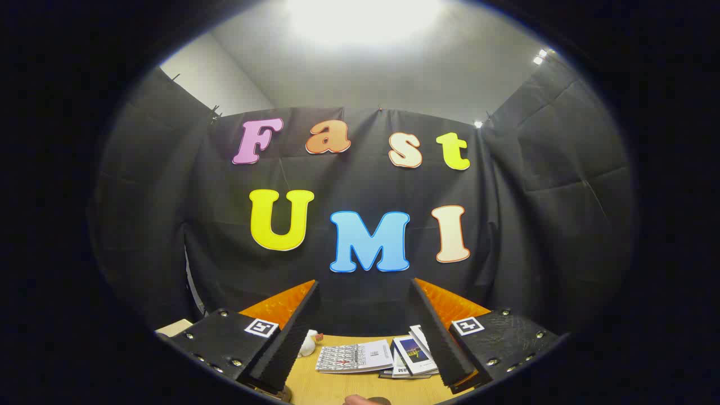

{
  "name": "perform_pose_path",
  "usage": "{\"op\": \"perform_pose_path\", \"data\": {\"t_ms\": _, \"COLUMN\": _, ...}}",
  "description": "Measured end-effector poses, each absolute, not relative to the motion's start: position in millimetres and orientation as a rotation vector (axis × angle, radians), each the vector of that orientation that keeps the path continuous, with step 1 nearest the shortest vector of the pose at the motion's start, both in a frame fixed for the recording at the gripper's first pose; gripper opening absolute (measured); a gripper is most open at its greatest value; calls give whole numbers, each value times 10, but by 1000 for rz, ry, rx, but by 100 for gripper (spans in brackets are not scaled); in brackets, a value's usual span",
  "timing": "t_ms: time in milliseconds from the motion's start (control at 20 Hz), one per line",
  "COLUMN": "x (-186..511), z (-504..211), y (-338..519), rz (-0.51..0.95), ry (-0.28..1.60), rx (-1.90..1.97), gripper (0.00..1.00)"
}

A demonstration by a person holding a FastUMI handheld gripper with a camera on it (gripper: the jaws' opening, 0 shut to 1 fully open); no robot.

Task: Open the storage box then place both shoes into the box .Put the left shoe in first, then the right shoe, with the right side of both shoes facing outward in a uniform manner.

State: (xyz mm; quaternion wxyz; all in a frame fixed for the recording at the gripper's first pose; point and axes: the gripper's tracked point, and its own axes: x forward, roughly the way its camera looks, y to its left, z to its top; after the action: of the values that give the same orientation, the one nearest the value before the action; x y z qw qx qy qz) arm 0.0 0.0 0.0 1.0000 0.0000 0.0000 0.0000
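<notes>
My gripper (365,289) is held high and level, facing the booth's black cloth wall. Its two fingers (292,332) stand wide apart, open, with nothing between them. Below and beyond the fingers lies a strip of wooden table (337,385). The storage box and the shoes are hidden from me here.
On the table between the fingers lie several booklets and leaflets (354,357), fanned out. A small white object (308,343) sits beside the left finger. A rounded brown thing (365,400) pokes up at the table's near edge. The cloth wall closes the back and both sides.
</notes>
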Motion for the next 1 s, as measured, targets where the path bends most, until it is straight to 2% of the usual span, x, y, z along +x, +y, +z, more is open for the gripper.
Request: {"op": "perform_pose_path", "data": {"t_ms": 1000, "x": 125, "z": -305, "y": -53, "rz": 13, "ry": 52, "rx": 78, "gripper": 97}}
